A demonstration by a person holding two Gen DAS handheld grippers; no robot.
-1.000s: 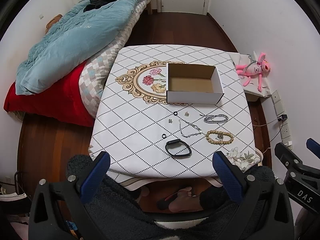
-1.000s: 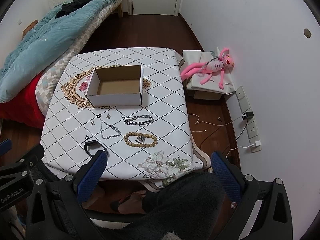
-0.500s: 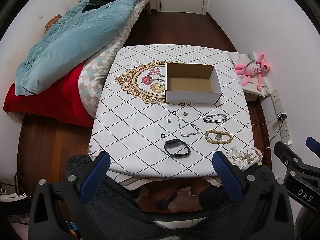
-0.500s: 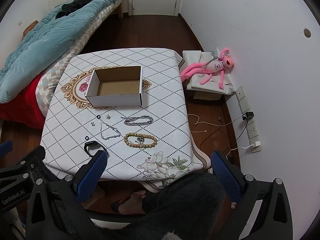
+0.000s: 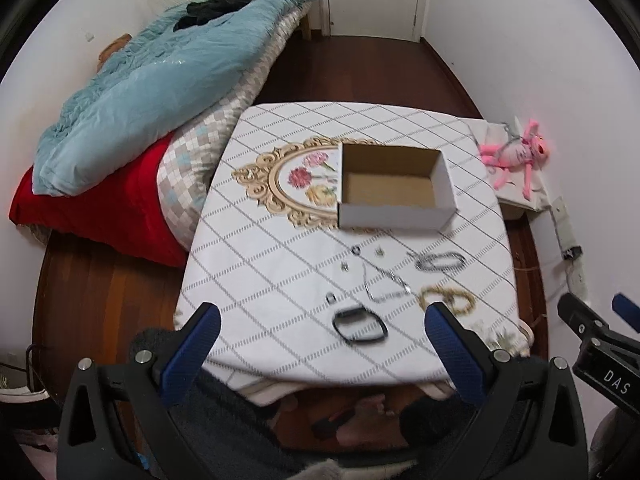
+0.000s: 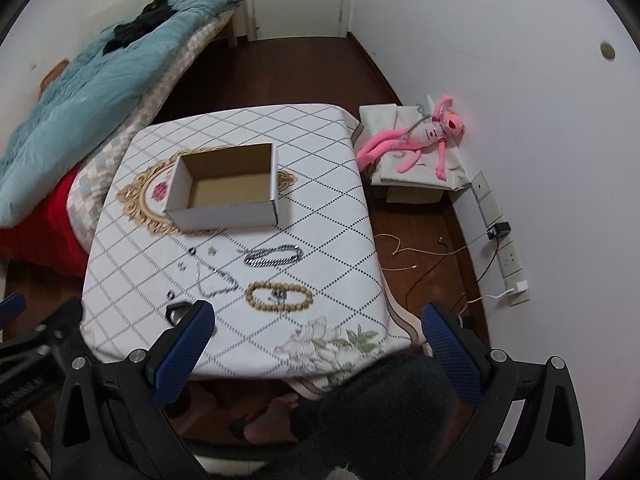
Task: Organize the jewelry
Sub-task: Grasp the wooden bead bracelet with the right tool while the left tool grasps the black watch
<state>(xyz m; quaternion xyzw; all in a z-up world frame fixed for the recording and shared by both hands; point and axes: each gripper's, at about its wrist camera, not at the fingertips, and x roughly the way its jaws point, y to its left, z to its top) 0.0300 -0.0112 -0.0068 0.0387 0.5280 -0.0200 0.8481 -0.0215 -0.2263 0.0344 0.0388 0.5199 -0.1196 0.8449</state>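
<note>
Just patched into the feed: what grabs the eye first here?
An empty cardboard box sits open mid-table on the diamond-patterned cloth. Nearer the grippers, jewelry lies scattered: a wooden bead bracelet, a silver chain, a black band. A pink plush toy sprawls by the wall.

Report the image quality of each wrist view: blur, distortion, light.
Left wrist view: motion blur smears the grid tablecloth and the wooden bead bracelet; the white cardboard box is soft-edged. Right wrist view: sharper, with the silver chain bracelet legible. Both views: fisheye bending, dark corners, even indoor light without glare.
</note>
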